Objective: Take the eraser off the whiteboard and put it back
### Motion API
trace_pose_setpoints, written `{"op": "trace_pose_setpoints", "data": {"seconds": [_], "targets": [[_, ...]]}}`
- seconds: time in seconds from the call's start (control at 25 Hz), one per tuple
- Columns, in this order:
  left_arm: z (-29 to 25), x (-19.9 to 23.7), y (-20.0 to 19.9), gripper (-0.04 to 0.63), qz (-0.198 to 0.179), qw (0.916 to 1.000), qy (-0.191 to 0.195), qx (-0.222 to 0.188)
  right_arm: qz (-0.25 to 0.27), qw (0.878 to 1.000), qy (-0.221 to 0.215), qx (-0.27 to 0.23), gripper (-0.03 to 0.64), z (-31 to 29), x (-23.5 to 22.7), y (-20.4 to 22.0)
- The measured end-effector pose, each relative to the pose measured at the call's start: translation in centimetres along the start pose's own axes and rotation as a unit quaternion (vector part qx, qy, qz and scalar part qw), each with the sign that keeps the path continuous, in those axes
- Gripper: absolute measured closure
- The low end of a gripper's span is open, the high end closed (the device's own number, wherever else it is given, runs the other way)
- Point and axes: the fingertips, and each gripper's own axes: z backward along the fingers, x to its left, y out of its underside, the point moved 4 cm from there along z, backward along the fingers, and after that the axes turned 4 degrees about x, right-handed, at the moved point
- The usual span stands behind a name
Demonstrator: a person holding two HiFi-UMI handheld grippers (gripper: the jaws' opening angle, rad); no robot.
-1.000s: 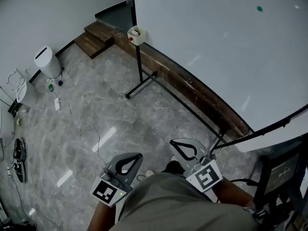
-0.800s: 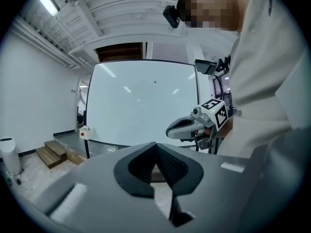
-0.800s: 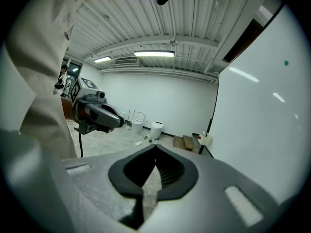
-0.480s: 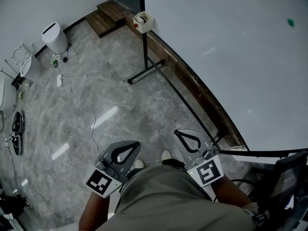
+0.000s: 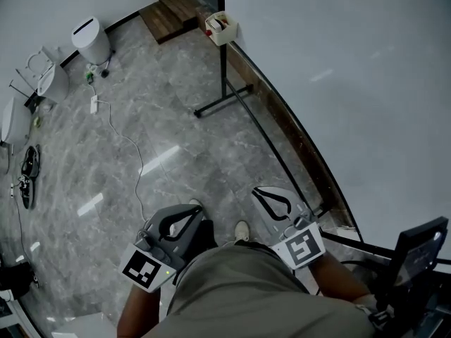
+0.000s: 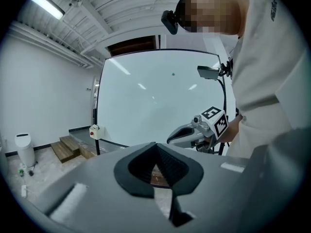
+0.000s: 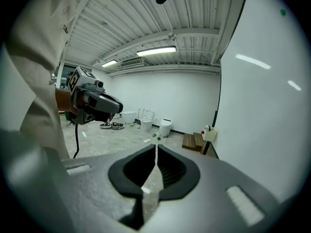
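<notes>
The whiteboard [image 5: 352,83] fills the right of the head view, and it also shows in the left gripper view [image 6: 155,101] and the right gripper view [image 7: 262,106]. No eraser can be made out on it. A small green dot [image 7: 283,12] sits high on the board [image 6: 173,74]. A small white box [image 5: 220,27] with red items hangs at the board's left post. My left gripper [image 5: 199,208] and right gripper [image 5: 256,191] are low in front of my body, both shut and empty, away from the board. Each gripper shows in the other's view: the right gripper [image 6: 170,141], the left gripper [image 7: 119,107].
The board's black stand foot [image 5: 222,101] and a wooden ledge [image 5: 296,139] run along the floor below the board. Wooden steps [image 5: 173,9], a white bin [image 5: 91,39], a floor cable [image 5: 130,153] and shoes [image 5: 28,167] lie to the left. A dark screen [image 5: 419,255] stands at the right.
The view has slid along the board: the box and stand foot moved right in the picture, and the green dot left the head view. Both grippers stayed shut and shifted a little.
</notes>
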Motion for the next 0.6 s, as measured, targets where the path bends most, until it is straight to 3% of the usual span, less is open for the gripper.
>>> {"op": "trace_pose_setpoints", "data": {"seconds": [0.32,0.6], "targets": [[0.8,8.3,0.5,0.591,0.003,0.9995,0.0,-0.03,0.026,1.0,0.01,0.005,0.611,-8.1,-1.1,-3.8],[4.2,15.6,0.2,0.592,-0.008,0.9987,0.019,-0.046,0.035,0.999,0.018,-0.007,0.604,-15.7,0.0,-9.8]]}}
